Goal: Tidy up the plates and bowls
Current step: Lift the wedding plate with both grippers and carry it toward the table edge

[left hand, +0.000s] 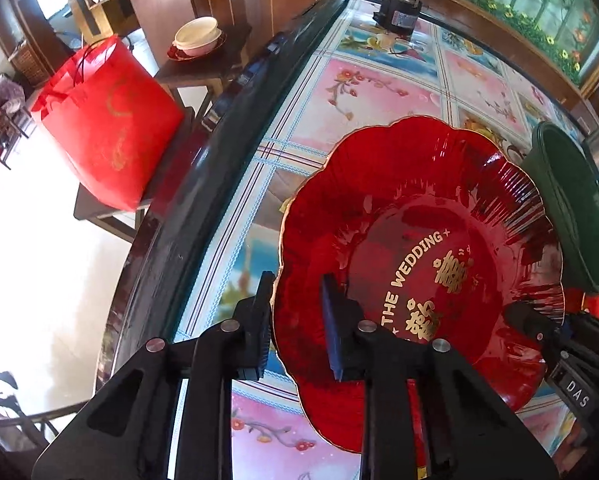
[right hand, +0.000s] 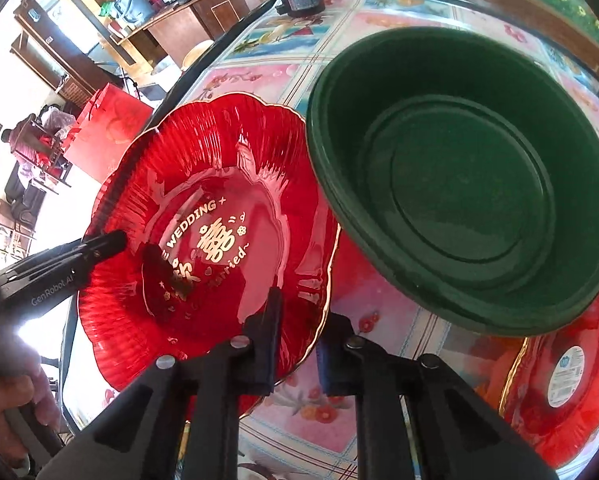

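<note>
Closest in, the left gripper (left hand: pixel 295 328) has its fingers clamped on the near-left rim of the red plate (left hand: pixel 419 240), one finger above the rim and one beneath; the right gripper (right hand: pixel 297 344) pinches the same plate (right hand: pixel 219 208) at its near-right edge, fingers closed on the gold-trimmed rim; the plate sits tilted over the flowered bench (left hand: pixel 339 92), its gold "THE WEDDING" lettering facing up; just beside it to the right, the green bowl (right hand: pixel 459 176) stands tipped, its lip overlapping the plate's edge; under the bowl's near side lies a second red plate (right hand: pixel 571 392); farther back a black motor (left hand: pixel 397 10) rests on the bench; off the bench, a red bag (left hand: pixel 107 120) and stacked white bowls (left hand: pixel 197 36).
</note>
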The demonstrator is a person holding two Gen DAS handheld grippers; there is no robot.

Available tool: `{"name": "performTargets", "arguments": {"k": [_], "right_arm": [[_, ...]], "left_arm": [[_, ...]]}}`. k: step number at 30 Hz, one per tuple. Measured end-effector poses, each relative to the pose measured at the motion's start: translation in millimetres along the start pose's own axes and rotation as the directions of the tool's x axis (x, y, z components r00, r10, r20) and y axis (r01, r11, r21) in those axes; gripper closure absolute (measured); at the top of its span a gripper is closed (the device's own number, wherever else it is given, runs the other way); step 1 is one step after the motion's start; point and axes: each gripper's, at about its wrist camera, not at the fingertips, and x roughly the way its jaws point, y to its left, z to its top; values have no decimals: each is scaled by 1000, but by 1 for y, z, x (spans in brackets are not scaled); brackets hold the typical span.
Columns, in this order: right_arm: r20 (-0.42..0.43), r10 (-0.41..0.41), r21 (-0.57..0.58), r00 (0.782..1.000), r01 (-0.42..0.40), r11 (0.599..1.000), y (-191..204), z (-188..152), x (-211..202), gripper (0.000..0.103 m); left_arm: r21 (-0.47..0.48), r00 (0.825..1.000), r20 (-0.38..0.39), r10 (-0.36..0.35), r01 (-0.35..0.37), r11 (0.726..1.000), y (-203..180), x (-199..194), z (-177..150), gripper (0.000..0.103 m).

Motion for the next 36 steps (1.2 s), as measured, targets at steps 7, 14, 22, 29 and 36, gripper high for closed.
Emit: {"name": "performTargets", "arguments": {"k": [7, 14, 22, 29, 36], "right_arm": [[40, -66, -70, 997, 68, 995, 10, -5, -10, 90], [48, -75, -81, 996, 79, 994, 18, -11, -14, 88], [52, -60, -114, 997, 66, 991, 28, -23, -23, 84], [39, -47, -141, 998, 52, 989, 40, -37, -25, 83], [25, -44, -170, 999, 48, 984, 54, -53, -25, 81]], "left_arm": [[-26, 999, -10, -31, 31, 999, 2, -3, -7, 82], [-43, 998, 9, -57, 57, 997, 8, -21, -16, 82], [-48, 997, 45, -59, 61, 997, 22, -50, -34, 82], [-59, 997, 45, -59, 62, 996, 36, -62, -58, 82], [-70, 999, 27, -48, 49, 996, 50, -64, -85, 82]]}}
